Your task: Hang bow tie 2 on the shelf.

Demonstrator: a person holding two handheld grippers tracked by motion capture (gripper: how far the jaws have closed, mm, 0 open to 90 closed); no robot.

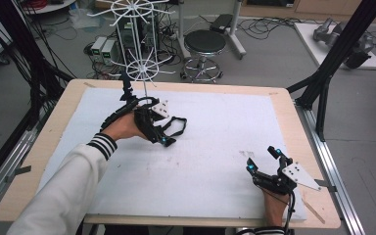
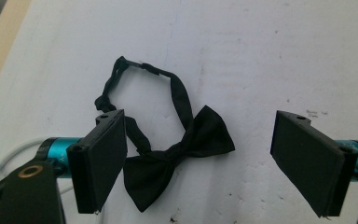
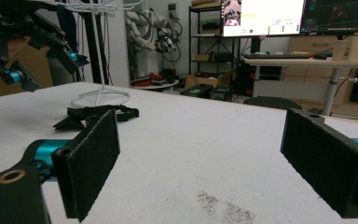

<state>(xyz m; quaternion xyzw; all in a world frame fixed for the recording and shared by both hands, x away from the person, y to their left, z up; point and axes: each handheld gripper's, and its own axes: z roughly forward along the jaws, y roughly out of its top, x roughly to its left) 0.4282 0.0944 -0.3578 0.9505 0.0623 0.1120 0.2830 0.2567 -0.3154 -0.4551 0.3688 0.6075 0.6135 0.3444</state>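
Bow tie (image 2: 182,149) flat on the white table cover (image 2: 261,56), below and between the jaws of the left gripper (image 2: 198,158), jaws wide apart, gripping nothing, right gripper (image 3: 205,163) well apart, jaws spread, empty.

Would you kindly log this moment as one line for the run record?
left tongs: open, over bow tie, not gripping | right tongs: open, nothing held | bow tie: flat on white mat, strap looped | white wire stand: behind

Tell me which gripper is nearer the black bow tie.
Left. The left gripper hovers right over the bow tie, jaws open either side; the right gripper rests far off near the table's front corner.
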